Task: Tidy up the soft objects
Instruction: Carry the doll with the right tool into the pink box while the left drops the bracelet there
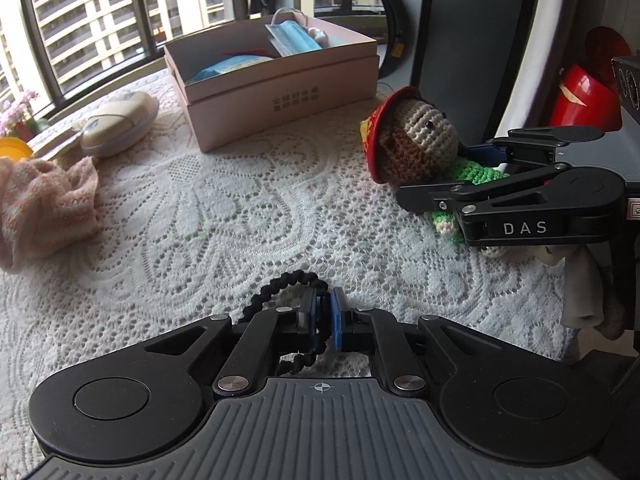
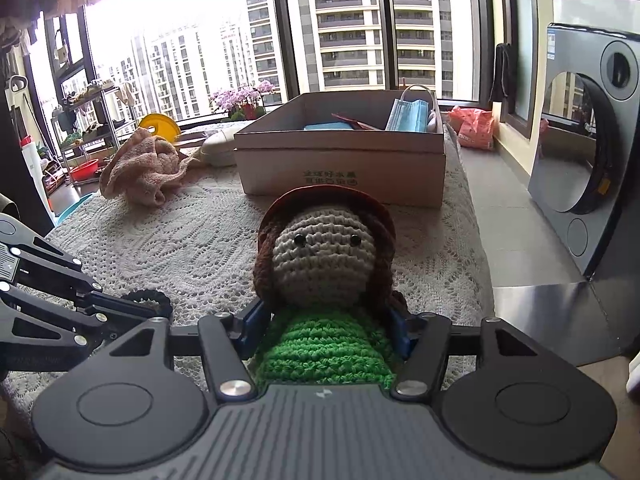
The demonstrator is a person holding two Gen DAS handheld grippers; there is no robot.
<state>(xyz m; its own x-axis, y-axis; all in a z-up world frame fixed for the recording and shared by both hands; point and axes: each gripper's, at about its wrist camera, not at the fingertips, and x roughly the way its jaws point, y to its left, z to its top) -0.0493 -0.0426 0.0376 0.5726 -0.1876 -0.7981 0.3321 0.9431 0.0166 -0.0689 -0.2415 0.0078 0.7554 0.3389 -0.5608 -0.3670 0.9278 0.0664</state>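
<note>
the right tongs (image 2: pixel 325 330) pinch the crocheted doll (image 2: pixel 326 276) across its green body, blue pads pressed into the yarn on both sides, its head and red hat poking out in front. the doll sits near the right edge of the bench (image 2: pixel 192 240), just short of the open cardboard box (image 2: pixel 340 168) that stands toward the far right corner. the left tongs (image 1: pixel 324 316) are pressed together on a black braided cord loop (image 1: pixel 280 284), which lies on the lace cloth near the front edge.

the step in hand looks like carrying the doll to the box, which already holds face masks (image 2: pixel 408 116) and other soft packets. to do it well, the grip should stay on the torso, since the head is heavy and may droop if the hold slips lower. the yarn compresses, so a firm squeeze is safe and nothing will be marked. lift enough for the hat brim to clear the box's near wall, then bring the doll over a bare patch in the middle of the box instead of onto the masks at the right wall. spread the pads only once the doll rests low inside.

the cord is thin and limp; keep it nipped tight so it does not slide out. the pink towel (image 1: pixel 44 204) waits crumpled at the left edge.
</note>
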